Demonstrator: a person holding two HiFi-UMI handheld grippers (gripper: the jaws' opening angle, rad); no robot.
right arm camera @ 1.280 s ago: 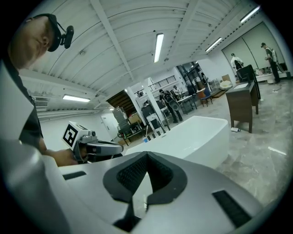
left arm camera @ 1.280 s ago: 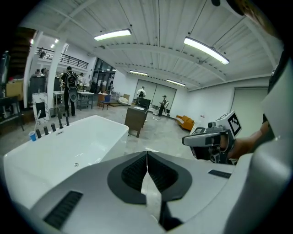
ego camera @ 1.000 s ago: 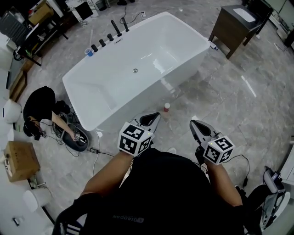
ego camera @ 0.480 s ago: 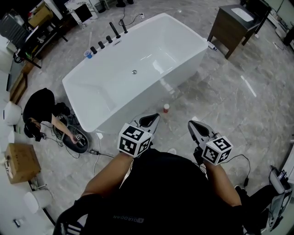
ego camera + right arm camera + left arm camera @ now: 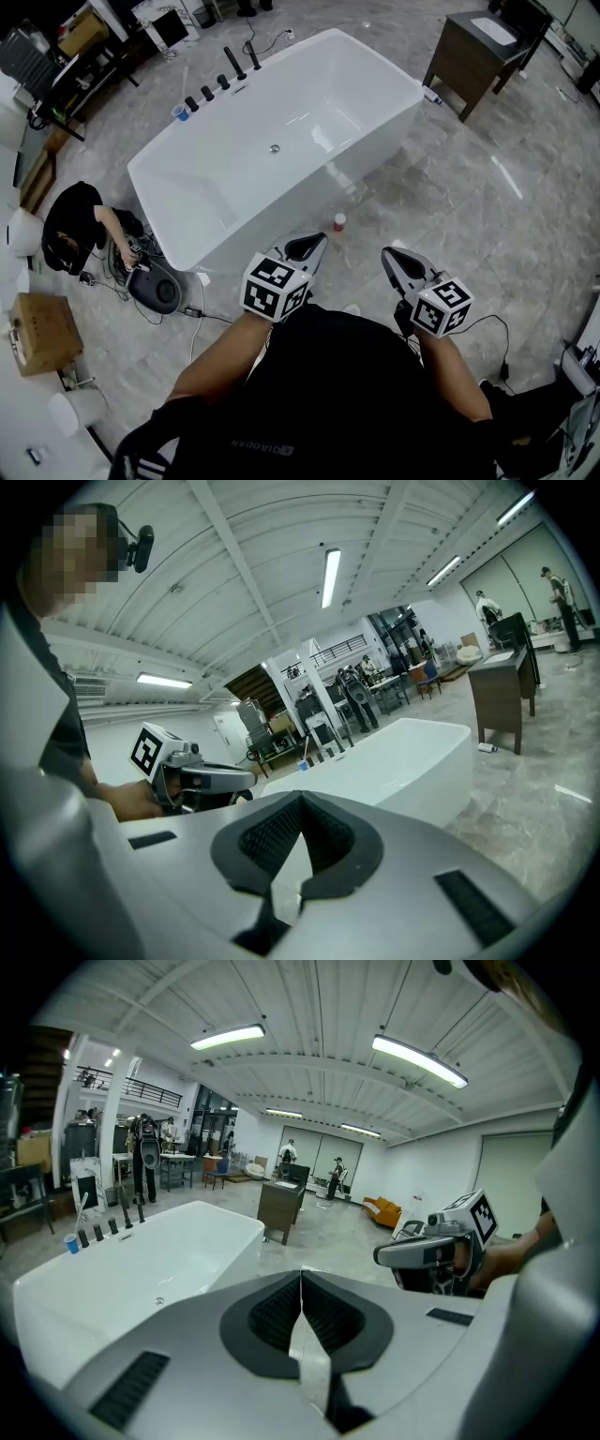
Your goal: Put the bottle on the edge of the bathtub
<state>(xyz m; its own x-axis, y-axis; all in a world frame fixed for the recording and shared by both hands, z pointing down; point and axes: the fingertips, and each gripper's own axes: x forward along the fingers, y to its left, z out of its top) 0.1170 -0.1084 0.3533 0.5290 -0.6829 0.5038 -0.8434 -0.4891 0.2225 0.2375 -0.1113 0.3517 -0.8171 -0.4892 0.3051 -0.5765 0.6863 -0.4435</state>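
Note:
A small bottle [image 5: 339, 222] with a red cap stands on the marble floor, close to the near wall of the white bathtub [image 5: 206, 192]. My left gripper [image 5: 316, 243] hangs just near-left of the bottle, shut with nothing in it. My right gripper [image 5: 388, 257] is to the bottle's near right, also shut and empty. In the left gripper view the left gripper [image 5: 301, 1273] has its jaws together, with the bathtub [image 5: 131, 1265] beyond at left. The right gripper [image 5: 300, 799] likewise shows closed jaws, the bathtub [image 5: 403, 757] ahead. The bottle is hidden in both gripper views.
Black taps [image 5: 225, 70] and a blue cup [image 5: 180, 110] stand at the tub's far end. A dark wooden cabinet [image 5: 473, 56] is at the far right. A crouching person [image 5: 75, 225] works over a round device [image 5: 155, 289] at the left, near a cardboard box [image 5: 37, 330].
The crouching person at the left has shifted and moved an arm over the round device. My right gripper has drifted slightly left; the left gripper and bottle have not moved.

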